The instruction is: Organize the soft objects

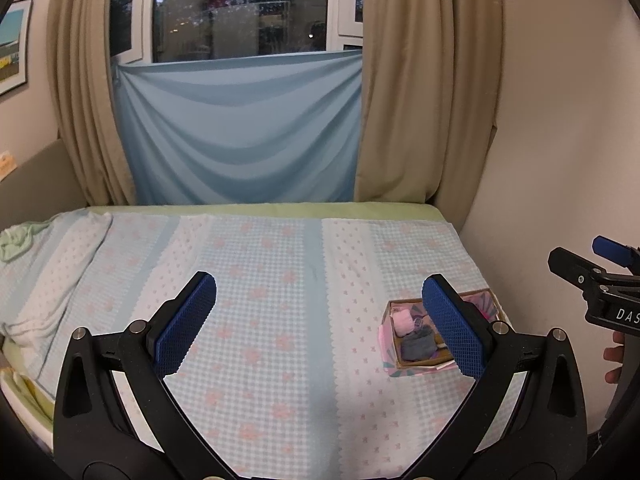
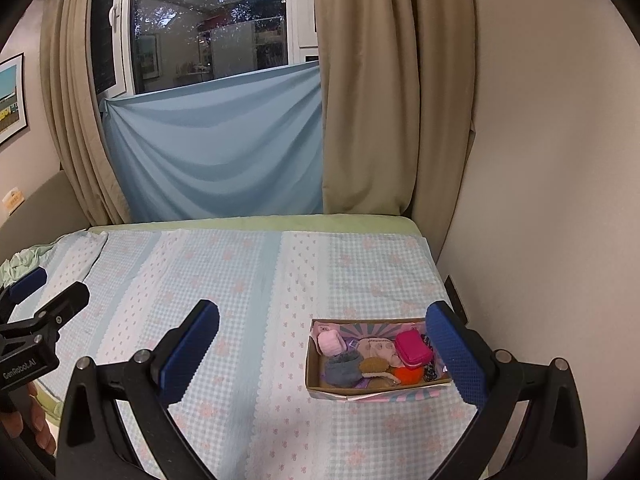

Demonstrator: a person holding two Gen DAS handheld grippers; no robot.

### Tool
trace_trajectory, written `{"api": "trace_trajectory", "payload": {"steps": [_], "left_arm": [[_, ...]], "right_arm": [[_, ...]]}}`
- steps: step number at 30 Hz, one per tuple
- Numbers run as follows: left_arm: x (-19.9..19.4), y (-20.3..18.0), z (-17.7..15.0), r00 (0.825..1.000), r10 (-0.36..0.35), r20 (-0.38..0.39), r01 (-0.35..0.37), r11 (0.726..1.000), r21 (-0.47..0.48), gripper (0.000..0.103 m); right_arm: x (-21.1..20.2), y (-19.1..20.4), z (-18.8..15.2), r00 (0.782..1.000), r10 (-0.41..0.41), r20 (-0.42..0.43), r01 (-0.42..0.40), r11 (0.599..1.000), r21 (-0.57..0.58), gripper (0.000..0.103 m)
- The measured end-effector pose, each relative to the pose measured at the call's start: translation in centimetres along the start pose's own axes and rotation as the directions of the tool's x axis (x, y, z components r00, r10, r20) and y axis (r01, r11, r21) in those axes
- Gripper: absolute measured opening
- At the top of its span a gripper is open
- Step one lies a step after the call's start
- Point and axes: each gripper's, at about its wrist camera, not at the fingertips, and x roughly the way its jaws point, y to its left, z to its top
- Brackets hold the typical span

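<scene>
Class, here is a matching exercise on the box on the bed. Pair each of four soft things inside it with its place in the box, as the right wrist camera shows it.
Things:
1. pale pink roll
2. grey-blue bundle
3. magenta pouch
4. orange piece

Places:
A. near side, right of the middle, just below the magenta pouch
B. far left corner
C. right part, towards the far side
D. near left corner

All four lie in the box.

Pairs: 1-B, 2-D, 3-C, 4-A
</scene>
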Motion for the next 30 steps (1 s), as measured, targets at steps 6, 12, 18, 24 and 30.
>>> {"api": "trace_trajectory", "payload": {"steps": [6, 12, 18, 24, 30], "left_arm": [[-0.21, -0.14, -0.05, 1.000, 0.005, 0.009, -0.005, 1.000, 0.010, 0.103], [-0.30, -0.40, 0.34, 1.000, 0.007, 0.015, -0.007, 1.000, 0.026, 0.103], [-0.23, -0.50, 0.57, 1.000, 0.007, 0.018, -0.008, 1.000, 0.027, 0.103], [-0.18, -0.72, 0.70, 1.000, 0.009, 0.022, -0.010, 1.000, 0.030, 0.103], [-0.27, -0.70, 0.75, 1.000, 0.011, 0.026, -0.011, 1.000, 0.028, 0.103]], "right_arm": [[0.05, -0.05, 0.12, 1.000, -0.003, 0.001, 0.003, 1.000, 0.002, 0.103], [0.08, -0.32, 0.21, 1.000, -0.008, 0.006, 0.008, 1.000, 0.005, 0.103], [0.11, -0.52, 0.30, 1.000, -0.012, 0.007, 0.012, 1.000, 0.003, 0.103], [0.12, -0.51, 0.37, 1.000, -0.013, 0.007, 0.013, 1.000, 0.002, 0.103], [0.08, -0.64, 0.44, 1.000, -0.014, 0.009, 0.014, 1.000, 0.000, 0.103]]}}
